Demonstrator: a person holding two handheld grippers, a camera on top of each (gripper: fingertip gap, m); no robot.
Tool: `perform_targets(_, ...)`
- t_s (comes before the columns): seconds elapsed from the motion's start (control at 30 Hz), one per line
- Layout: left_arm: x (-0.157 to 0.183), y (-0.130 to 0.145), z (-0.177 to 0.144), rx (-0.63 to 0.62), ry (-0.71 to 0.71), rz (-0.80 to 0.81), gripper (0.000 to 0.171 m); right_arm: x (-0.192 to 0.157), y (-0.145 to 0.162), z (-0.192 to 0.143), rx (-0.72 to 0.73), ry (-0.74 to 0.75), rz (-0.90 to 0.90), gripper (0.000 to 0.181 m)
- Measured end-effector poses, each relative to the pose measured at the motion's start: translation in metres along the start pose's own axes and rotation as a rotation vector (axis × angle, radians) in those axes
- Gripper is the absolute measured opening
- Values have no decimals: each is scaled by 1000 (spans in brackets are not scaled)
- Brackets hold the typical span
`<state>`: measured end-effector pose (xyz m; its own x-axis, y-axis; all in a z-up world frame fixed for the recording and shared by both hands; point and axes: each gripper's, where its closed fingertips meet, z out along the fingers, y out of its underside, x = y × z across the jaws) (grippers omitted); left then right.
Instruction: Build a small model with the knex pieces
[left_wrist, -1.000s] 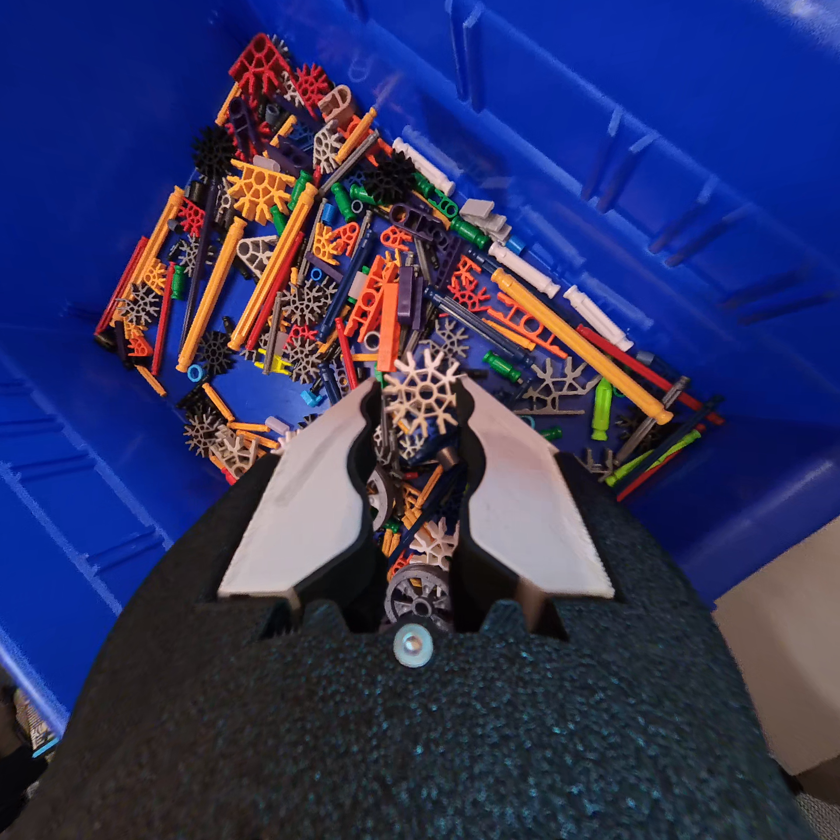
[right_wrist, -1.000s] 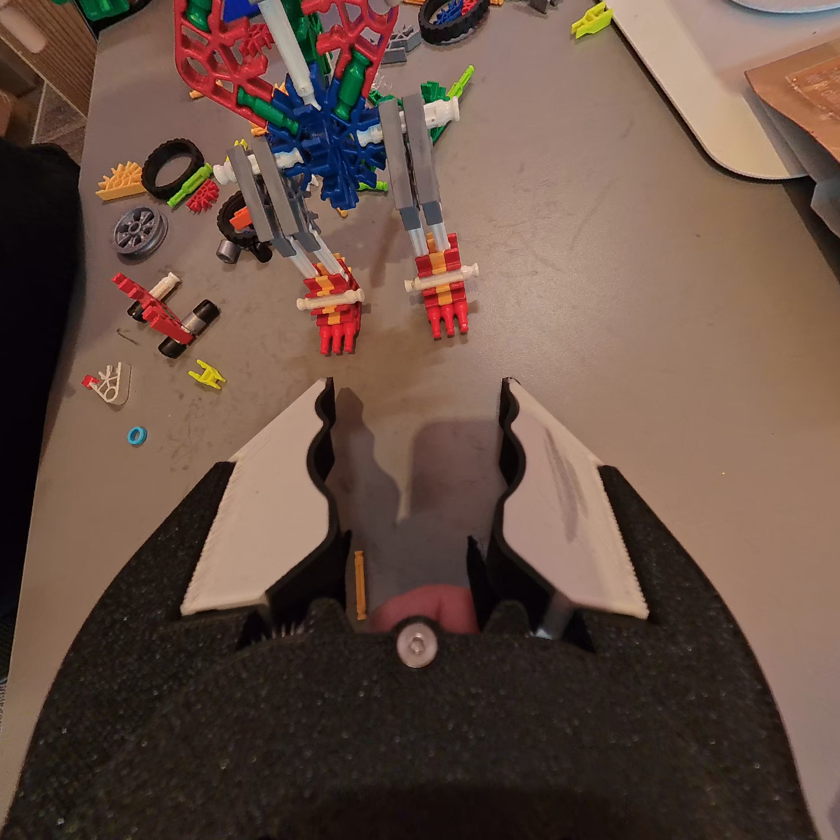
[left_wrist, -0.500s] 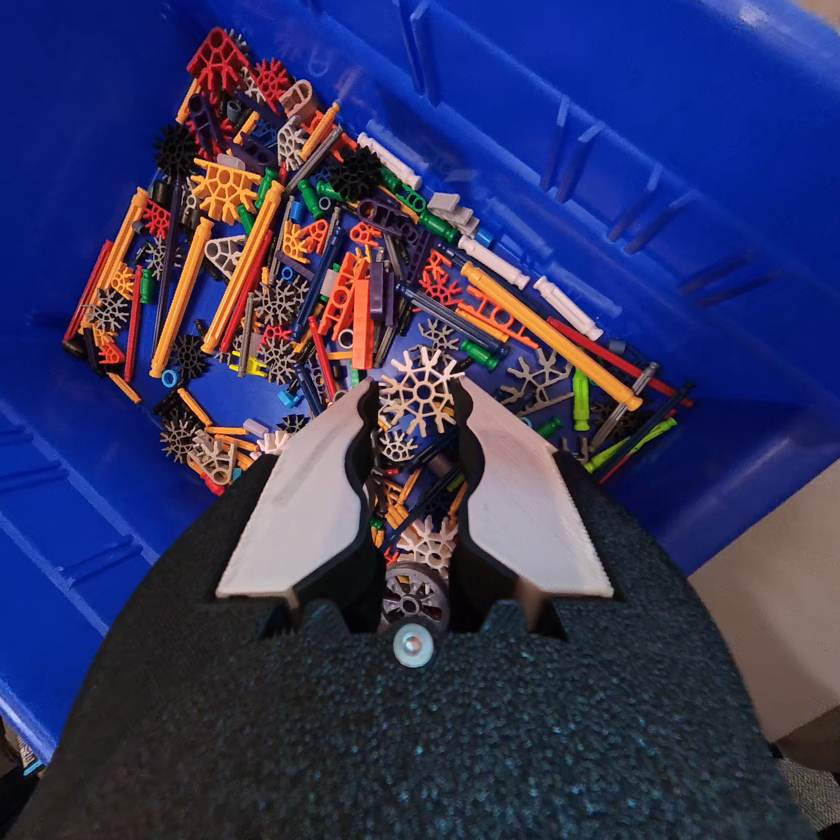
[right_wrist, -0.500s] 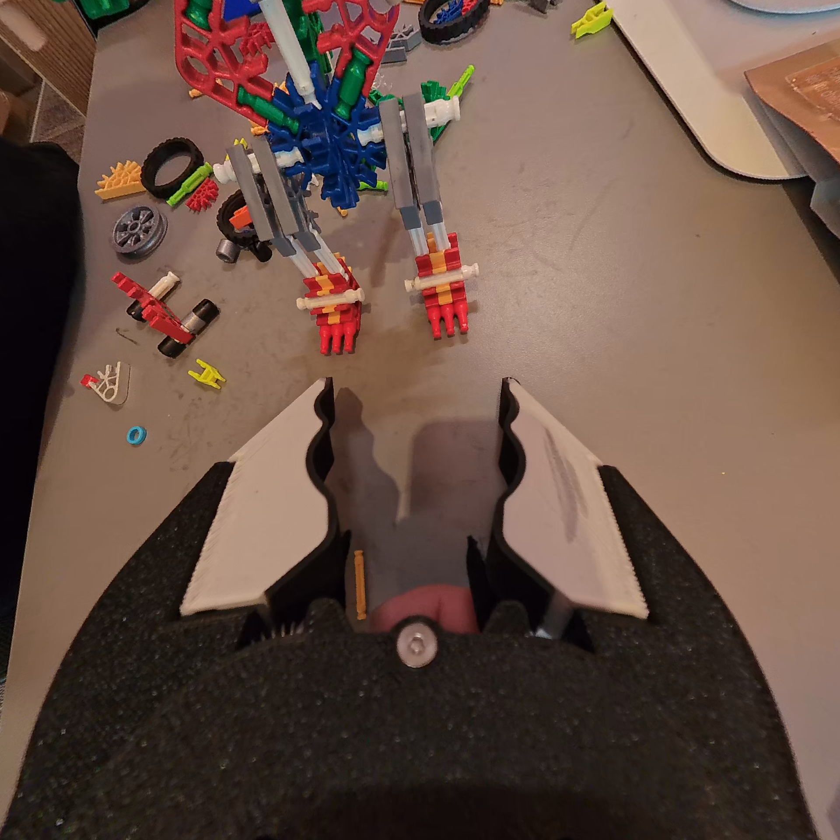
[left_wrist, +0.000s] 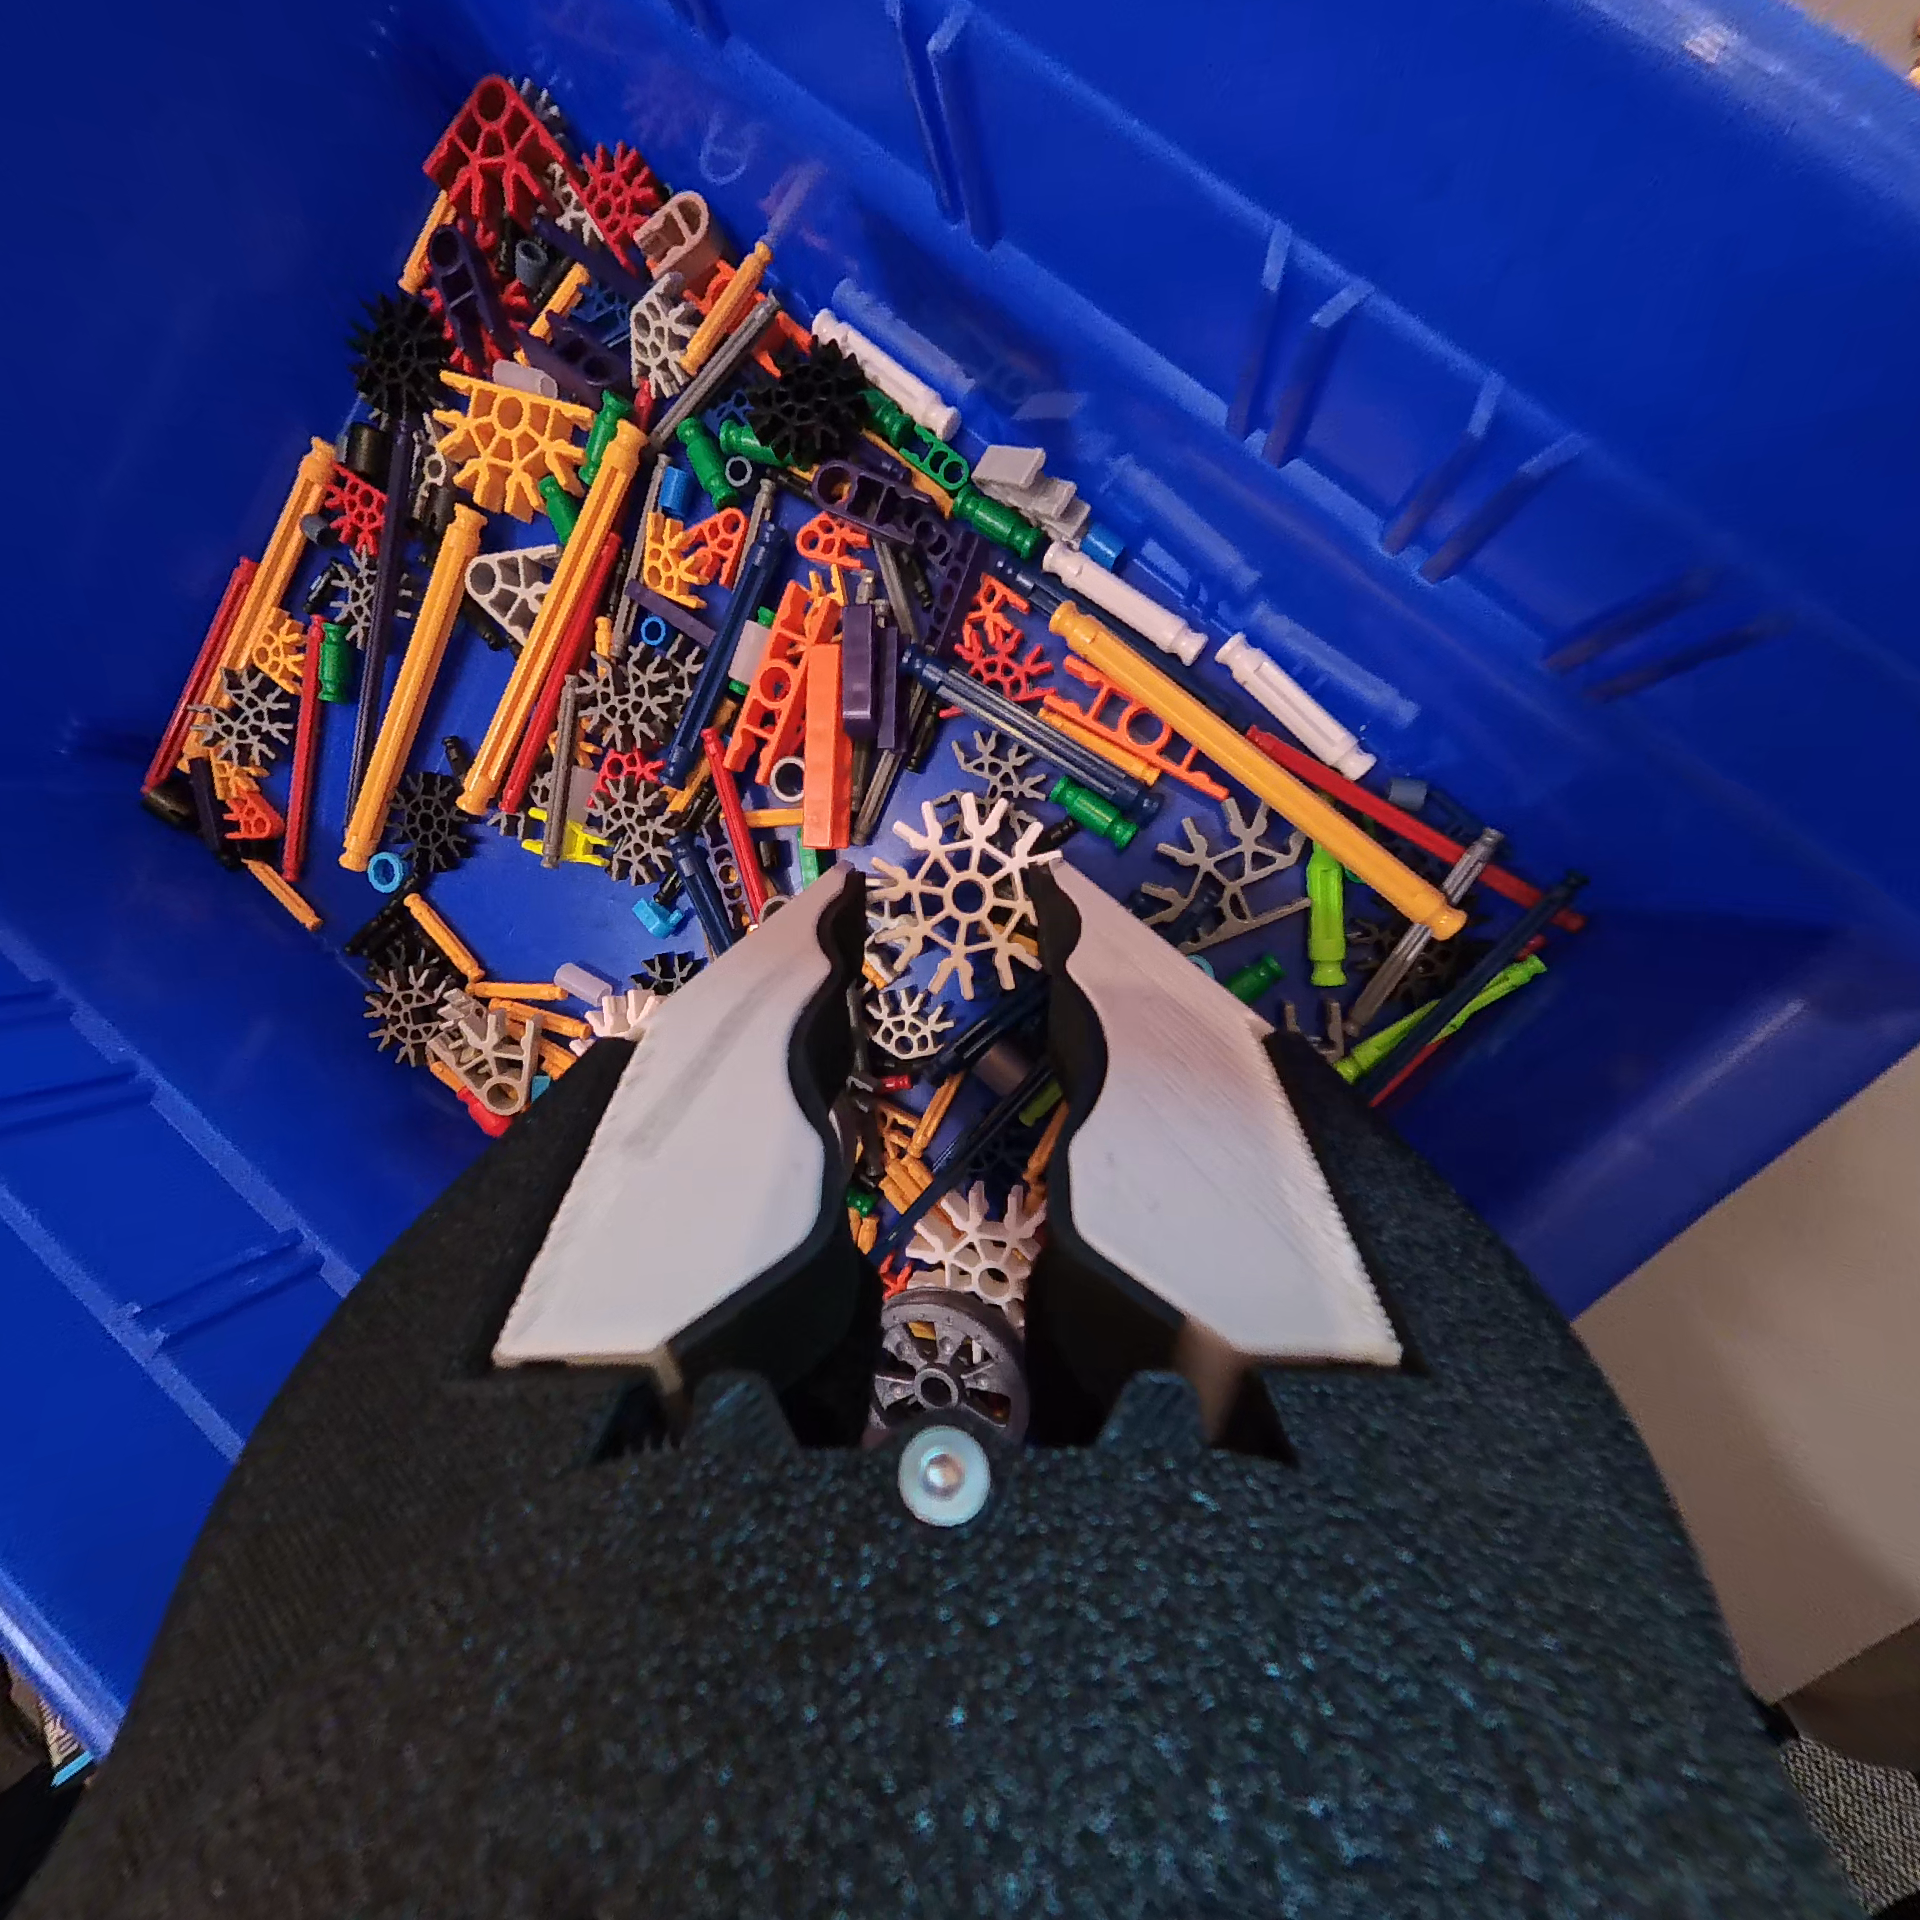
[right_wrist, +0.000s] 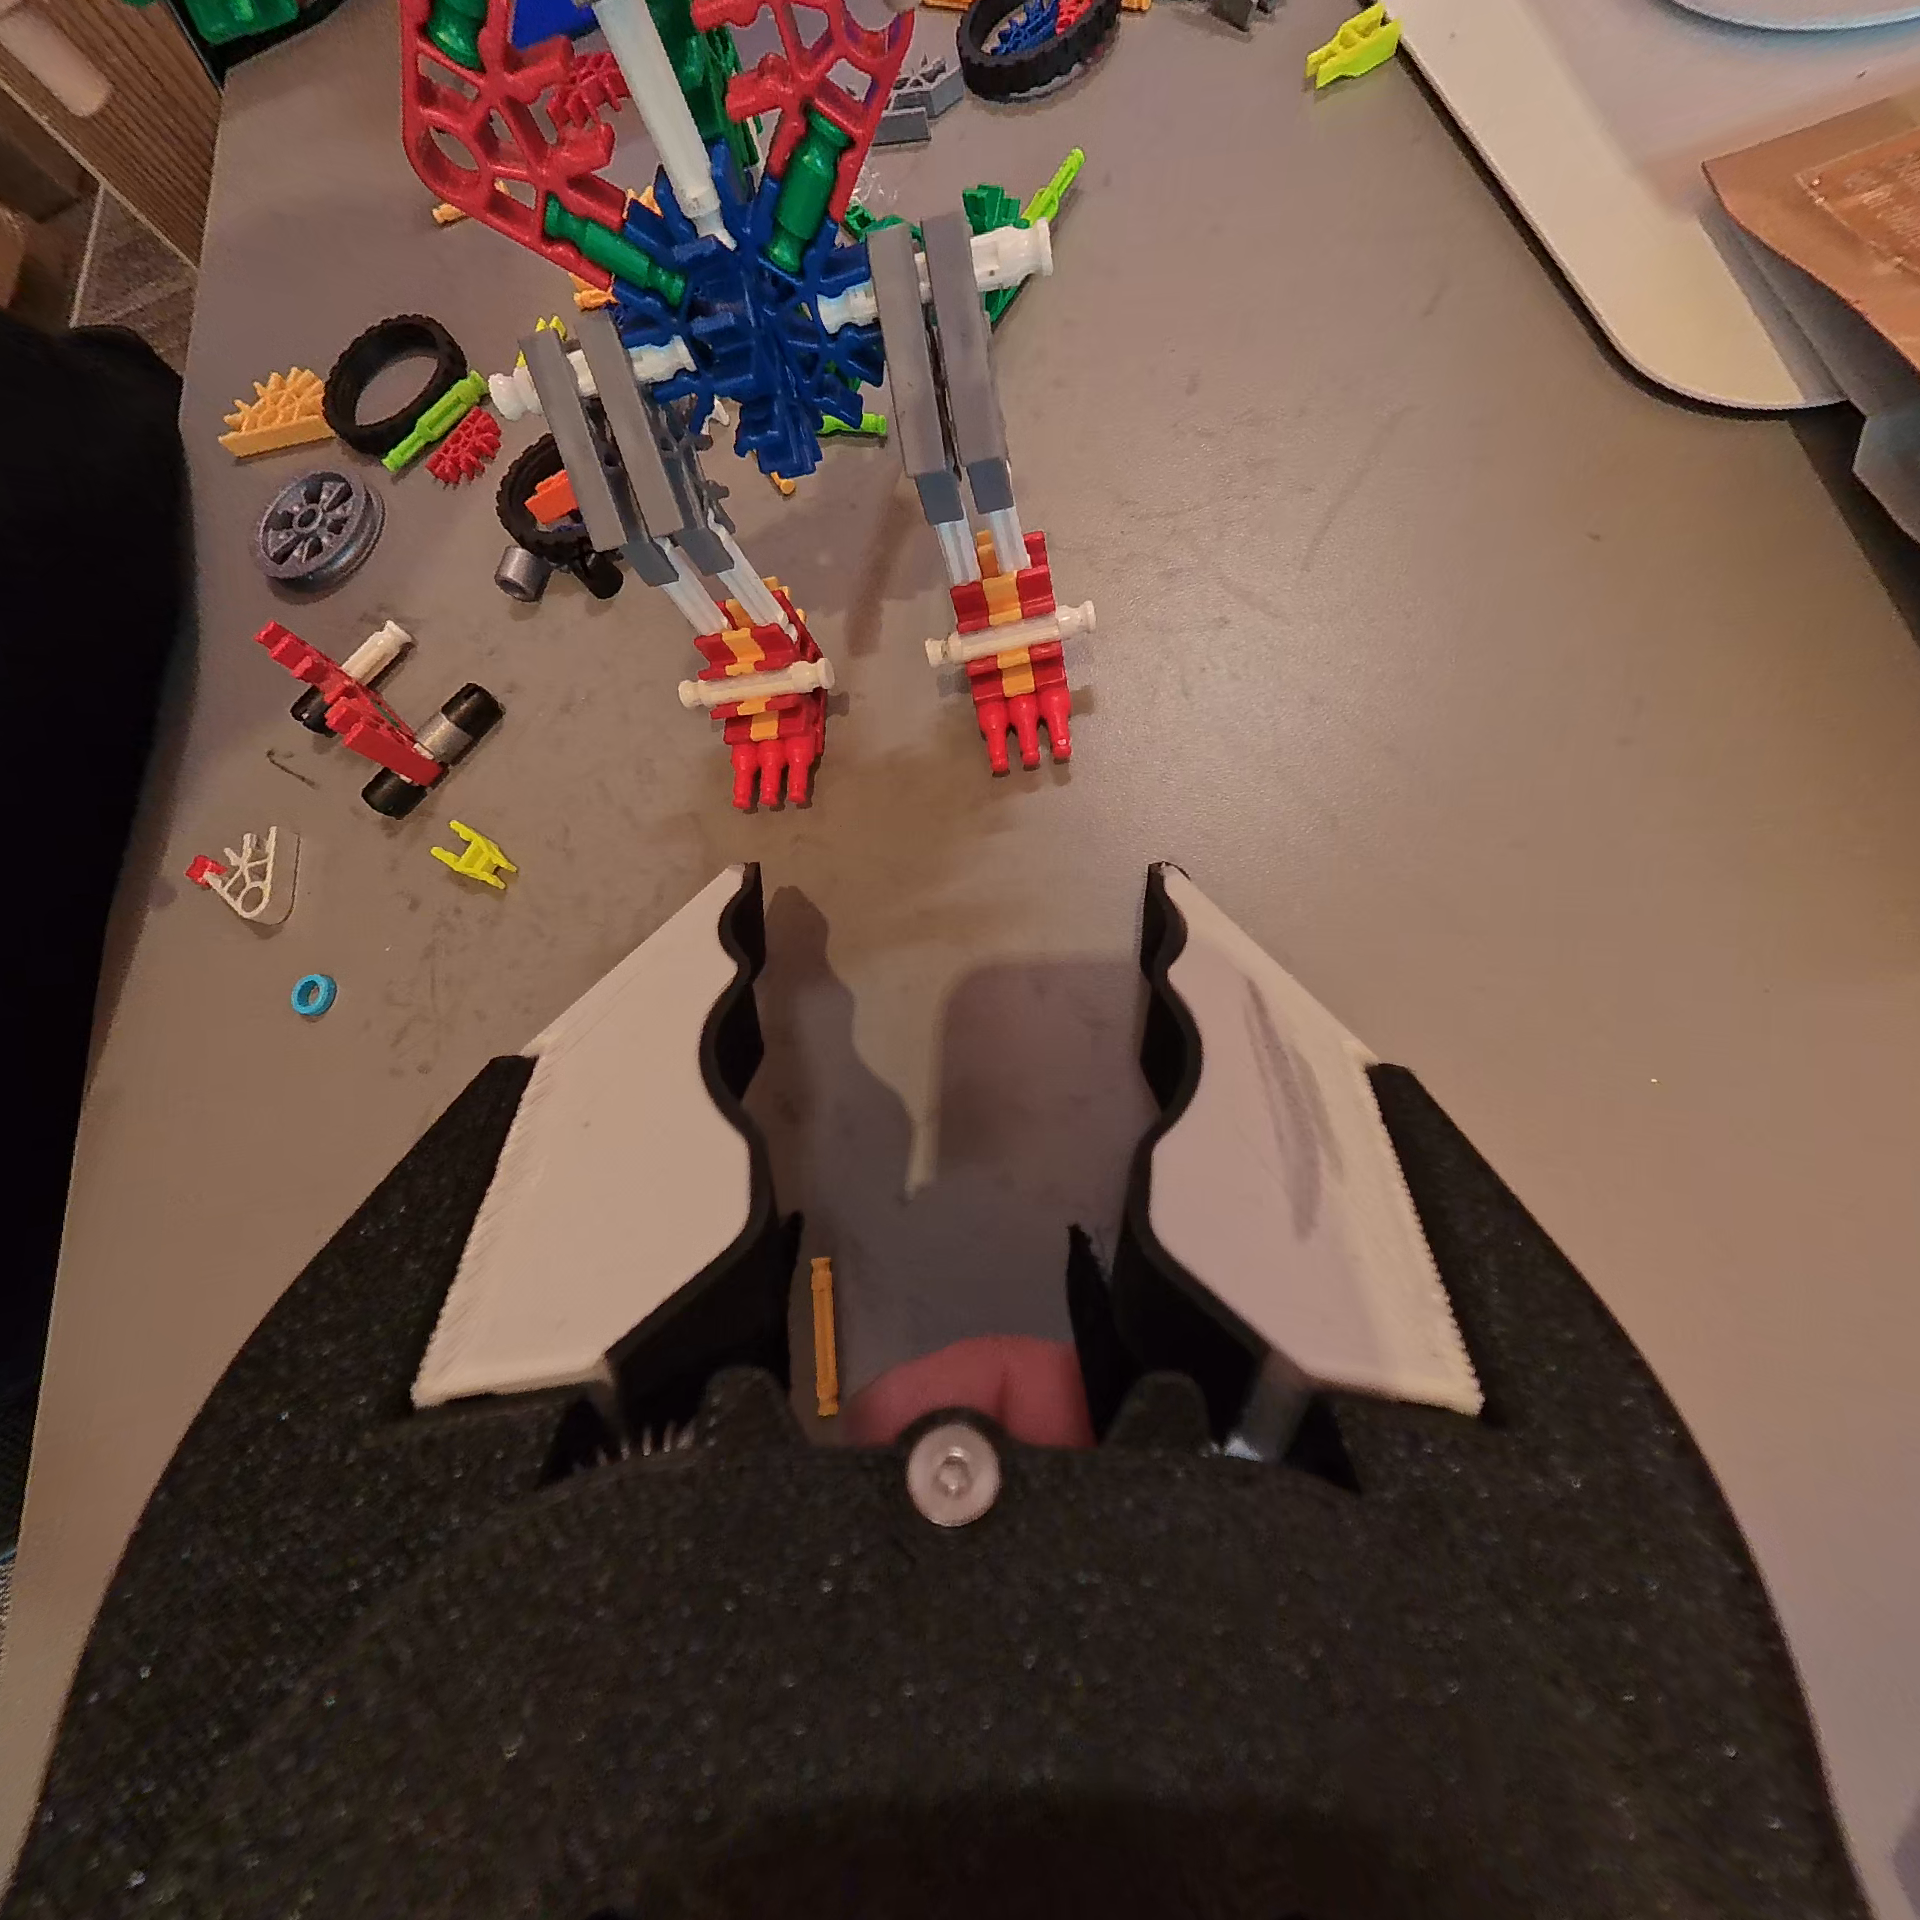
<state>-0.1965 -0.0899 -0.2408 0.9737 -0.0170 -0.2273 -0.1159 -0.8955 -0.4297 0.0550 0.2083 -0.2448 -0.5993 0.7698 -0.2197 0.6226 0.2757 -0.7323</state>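
— Holding what, the left gripper (left_wrist: 951, 899)?
— A white snowflake piece (left_wrist: 961, 902), squeezed at its tips, over the blue bin (left_wrist: 1351, 312).
— And the right gripper (right_wrist: 951, 894)?
— Wide apart, holding nothing, over the table (right_wrist: 1455, 727) near the toy's (right_wrist: 748, 301) red feet.

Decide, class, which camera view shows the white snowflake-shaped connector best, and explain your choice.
The left wrist view. The white snowflake connector sits between the tips of the left gripper, clear against the blue bin of loose pieces. The right wrist view shows none of it, only the open right gripper over a grey table.
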Motion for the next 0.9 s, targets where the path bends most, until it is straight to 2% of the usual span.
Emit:
perform_targets(0.53,-1,1,-2,-7,2,-2,30,0,0,0,0,-1,0,73)
perform_targets(0.7,-10,-7,-11,51,-18,-66,28,0,0,0,0,-1,1,73)
perform_targets(0.9,-36,-10,-11,64,-128,-154,35,0,0,0,0,-1,0,73)
